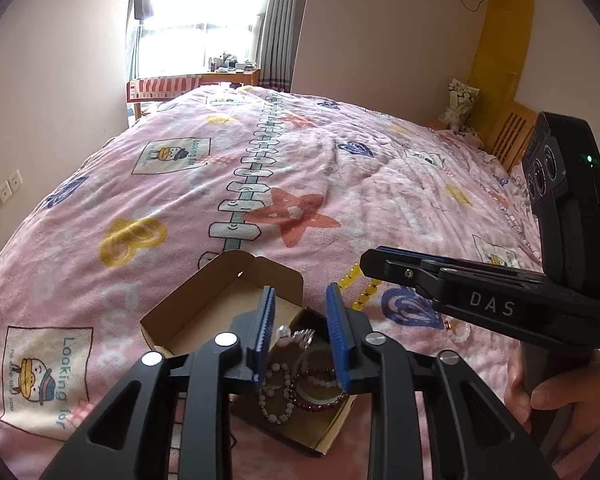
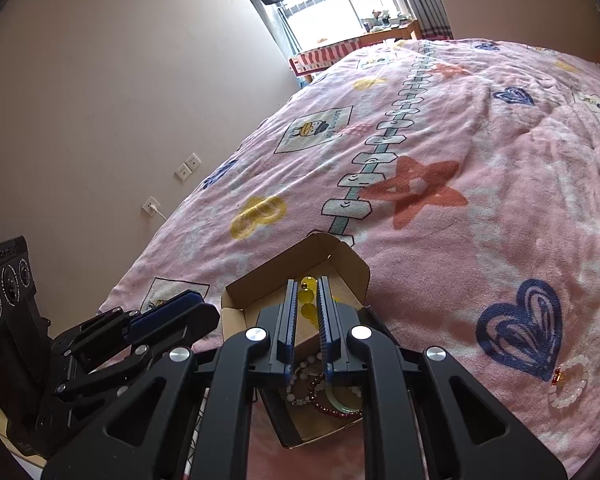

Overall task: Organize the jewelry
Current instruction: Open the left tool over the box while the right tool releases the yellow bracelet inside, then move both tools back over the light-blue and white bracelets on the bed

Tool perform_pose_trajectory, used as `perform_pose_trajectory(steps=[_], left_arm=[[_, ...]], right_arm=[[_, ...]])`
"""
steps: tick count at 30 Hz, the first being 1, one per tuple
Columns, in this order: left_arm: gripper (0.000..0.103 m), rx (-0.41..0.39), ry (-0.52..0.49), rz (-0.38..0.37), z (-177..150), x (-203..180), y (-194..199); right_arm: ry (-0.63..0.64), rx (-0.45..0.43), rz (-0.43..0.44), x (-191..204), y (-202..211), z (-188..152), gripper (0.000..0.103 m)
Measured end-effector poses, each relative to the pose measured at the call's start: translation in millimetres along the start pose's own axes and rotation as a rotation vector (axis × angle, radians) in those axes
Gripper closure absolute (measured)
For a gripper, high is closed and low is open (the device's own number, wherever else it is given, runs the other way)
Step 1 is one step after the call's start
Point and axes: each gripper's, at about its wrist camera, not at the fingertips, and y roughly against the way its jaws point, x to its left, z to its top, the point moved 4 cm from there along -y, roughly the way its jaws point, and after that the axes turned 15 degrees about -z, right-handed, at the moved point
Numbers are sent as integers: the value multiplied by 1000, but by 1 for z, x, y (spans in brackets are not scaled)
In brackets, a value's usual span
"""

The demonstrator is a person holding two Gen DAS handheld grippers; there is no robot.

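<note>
The right gripper (image 2: 306,300), clamped on the yellow bead strand (image 2: 308,292), holds it above the cardboard box (image 2: 332,256) for release, while the left gripper (image 1: 300,320), jaws apart, hovers over the stored bracelets (image 1: 296,392).

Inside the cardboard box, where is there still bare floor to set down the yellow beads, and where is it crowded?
The box floor is bare from its raised flap down to the left gripper. The near end is crowded: bracelets and bangle. The right gripper holds the yellow beads.

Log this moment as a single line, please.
left gripper: open over box | right gripper: shut on yellow bead strand | white bracelet: on blanket
</note>
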Motion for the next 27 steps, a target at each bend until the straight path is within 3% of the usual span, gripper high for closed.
perform_pose_trajectory(steps=[1,2,18,21,27], left_arm=[[58,-2,-8,11,0,-1,0],[55,-6,-13,22,1,-1,2],[55,-34,-3,17,6,-9,12],[55,-37,6,-6,6,-17,8],[51,23,-2,-172,-3,-61,-25]], right_arm=[[-4,-3,5,0,1,0,91],[-6,-7,7,-1,3,1,91],[9,-57,-39,-26,41,2,91],[11,-62,-60,-38,49,-1,91],[-41,-61,-84,-76,68,-11,90]])
